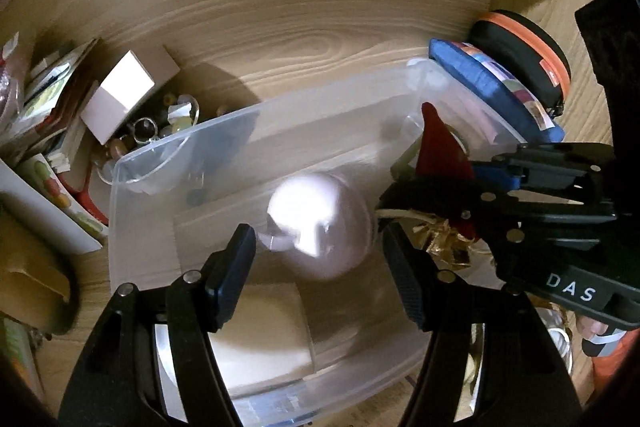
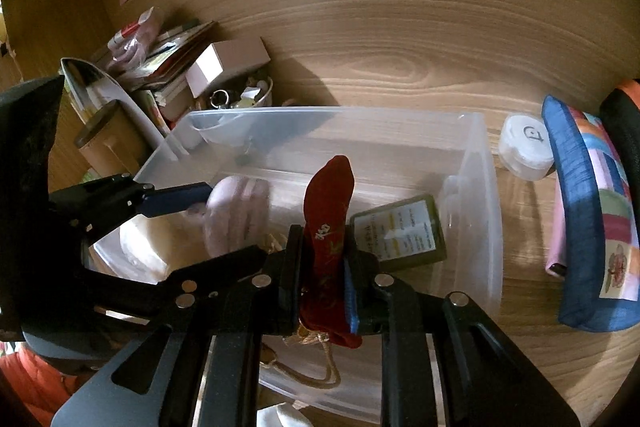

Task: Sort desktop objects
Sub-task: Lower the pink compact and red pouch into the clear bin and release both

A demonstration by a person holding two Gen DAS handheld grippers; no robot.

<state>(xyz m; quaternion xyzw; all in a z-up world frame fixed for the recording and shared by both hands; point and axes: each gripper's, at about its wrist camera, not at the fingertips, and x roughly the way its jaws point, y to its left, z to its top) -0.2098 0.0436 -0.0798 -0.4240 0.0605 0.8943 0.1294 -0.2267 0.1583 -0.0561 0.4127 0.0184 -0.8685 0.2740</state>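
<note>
I am putting things into the clear bin (image 2: pixel 476 187) that sits on the counter (image 2: pixel 400 27). My right gripper (image 2: pixel 324 267) is pinching a red pouch (image 2: pixel 328 211) tight between its two fingers. The pouch stands up tall, and a tan cord with gold bits hangs down from its bottom end. It is over the bin, near the 6 o'clock side in the right camera.

My left gripper (image 1: pixel 320 267) is spread wide, with nothing between its fingers. Just past them a round pale pink case (image 1: pixel 320 223) looks blurry. I think it is in the bin, but I cannot tell if it is resting yet. In the right camera the pink case (image 2: pixel 236 211) is at about 9 o'clock from the pouch.

A green box with a label (image 2: pixel 400 231) lies inside the bin at 3 o'clock from the pouch, touching or nearly touching the right gripper.

To do this step well, I want to lower the pouch into the bare spot between the pink case and the green box, then let go slowly. The hanging cord could catch on the bin's rim, so I should keep it inside first. My two grippers are very close, so I should lift the left one away to make room.
</note>
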